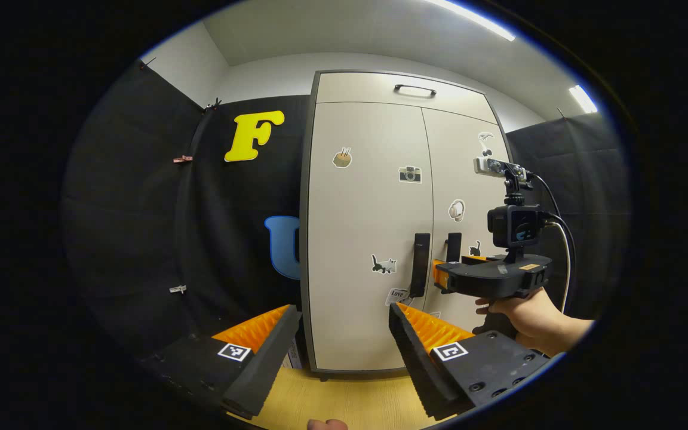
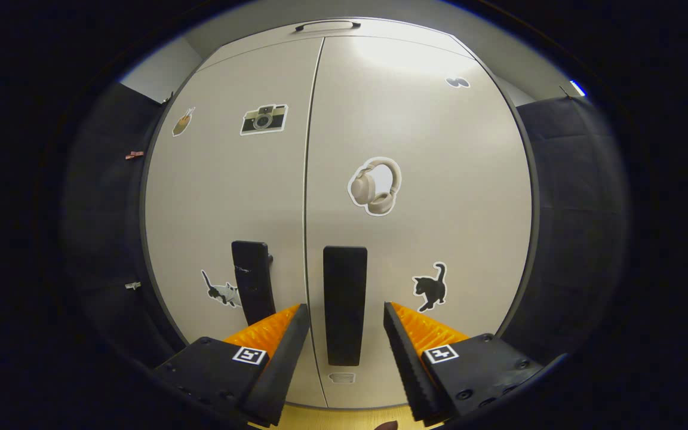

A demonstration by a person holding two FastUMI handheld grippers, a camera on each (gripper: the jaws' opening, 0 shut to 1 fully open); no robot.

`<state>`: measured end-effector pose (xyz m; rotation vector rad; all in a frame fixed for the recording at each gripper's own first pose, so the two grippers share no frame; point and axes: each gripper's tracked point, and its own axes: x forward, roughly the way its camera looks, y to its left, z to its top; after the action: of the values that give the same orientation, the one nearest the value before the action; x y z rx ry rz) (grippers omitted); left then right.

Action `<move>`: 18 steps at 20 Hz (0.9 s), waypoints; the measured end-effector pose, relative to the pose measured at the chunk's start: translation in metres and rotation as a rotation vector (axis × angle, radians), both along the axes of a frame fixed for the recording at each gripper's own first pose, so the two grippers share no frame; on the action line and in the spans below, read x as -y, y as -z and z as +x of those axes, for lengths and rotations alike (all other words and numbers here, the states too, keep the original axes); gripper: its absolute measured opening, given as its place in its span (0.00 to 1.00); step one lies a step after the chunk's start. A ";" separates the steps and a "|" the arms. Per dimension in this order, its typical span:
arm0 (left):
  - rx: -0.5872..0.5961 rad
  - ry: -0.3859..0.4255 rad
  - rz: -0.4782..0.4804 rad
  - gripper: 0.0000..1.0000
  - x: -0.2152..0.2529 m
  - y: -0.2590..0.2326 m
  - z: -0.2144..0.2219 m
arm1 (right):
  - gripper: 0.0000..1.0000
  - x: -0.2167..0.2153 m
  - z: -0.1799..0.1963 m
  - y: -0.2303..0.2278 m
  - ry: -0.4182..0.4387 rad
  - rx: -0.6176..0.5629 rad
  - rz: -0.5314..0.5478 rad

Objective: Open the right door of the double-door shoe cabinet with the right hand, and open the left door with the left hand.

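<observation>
Both cabinet doors are closed. The right hand-held gripper (image 2: 344,316) gapes wide around the right door handle (image 2: 344,304), not gripping; the left hand-held gripper (image 1: 344,325) hangs wide open, empty, before the left door (image 1: 365,239).

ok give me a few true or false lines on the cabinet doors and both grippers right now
1. Both beige cabinet doors, the left door and the right door, are shut. True.
2. The right gripper is clamped on the right door's black vertical handle. False: its jaws stand open on either side of the handle, not pressing on it.
3. The left gripper is open. True.
4. The left gripper grips the left door's black vertical handle. False: it hangs back from the cabinet, apart from that handle.
5. The headphones sticker is on the left door. False: it is on the right door.
</observation>
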<state>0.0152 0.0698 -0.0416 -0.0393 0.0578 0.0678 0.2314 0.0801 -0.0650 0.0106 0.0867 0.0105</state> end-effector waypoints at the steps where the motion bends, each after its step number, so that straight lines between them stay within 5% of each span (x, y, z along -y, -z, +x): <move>1: -0.004 -0.002 -0.004 0.95 -0.001 0.003 -0.001 | 0.73 0.001 0.005 -0.002 0.012 0.011 0.001; 5: -0.018 -0.018 -0.019 0.95 -0.009 0.011 -0.004 | 0.42 0.000 0.011 -0.009 0.026 0.024 0.029; 9: -0.022 -0.034 -0.038 0.95 -0.013 0.013 -0.009 | 0.24 -0.001 0.013 0.001 0.019 -0.016 0.009; 18: -0.009 -0.061 -0.039 0.95 -0.012 0.007 -0.034 | 0.13 0.001 0.004 0.001 -0.018 -0.056 0.058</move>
<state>-0.0184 0.0822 -0.0485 -0.0801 0.0666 0.1274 0.2352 0.0795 -0.0656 0.0682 0.1427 0.0302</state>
